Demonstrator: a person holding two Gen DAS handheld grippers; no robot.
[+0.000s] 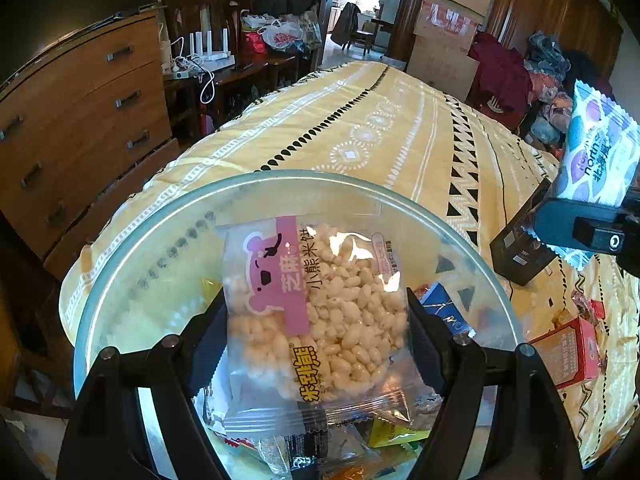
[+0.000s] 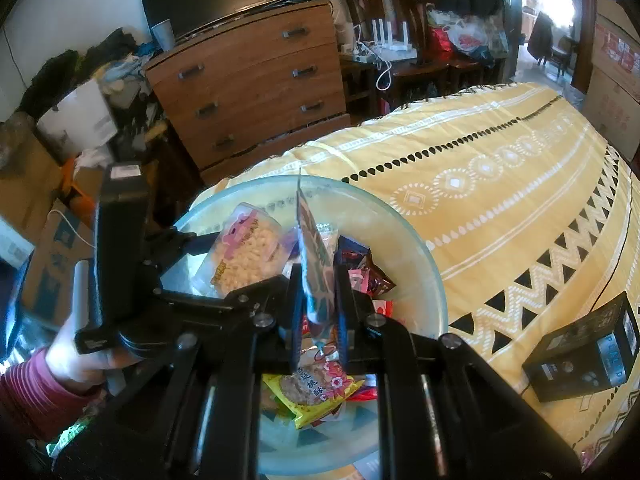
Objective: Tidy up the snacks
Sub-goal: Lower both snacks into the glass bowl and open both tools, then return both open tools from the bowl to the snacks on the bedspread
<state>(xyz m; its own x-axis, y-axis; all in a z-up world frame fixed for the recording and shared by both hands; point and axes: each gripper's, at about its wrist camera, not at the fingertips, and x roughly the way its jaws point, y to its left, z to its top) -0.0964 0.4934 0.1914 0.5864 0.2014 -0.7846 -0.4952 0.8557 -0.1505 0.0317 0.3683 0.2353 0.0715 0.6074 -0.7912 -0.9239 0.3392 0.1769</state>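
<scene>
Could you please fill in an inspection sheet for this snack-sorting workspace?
Surface: yellow patterned tablecloth.
Job's things: clear glass bowl holding wrapped snacks; pink-labelled puffed rice cake packet; blue-and-white snack packet.
Clutter: black box; red carton.
Grippers: left tongs shut on rice cake packet above bowl; right tongs shut on blue-and-white packet.
Cables: white cables by router.
Surroundings: wooden dresser, cardboard boxes.

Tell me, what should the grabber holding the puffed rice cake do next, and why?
Probably open and let go. The left gripper holds the rice cake packet right over the glass bowl, which already has other snacks in it, so dropping it should land it on the pile. The right gripper waits above the same bowl with a blue-and-white packet that can follow.
</scene>
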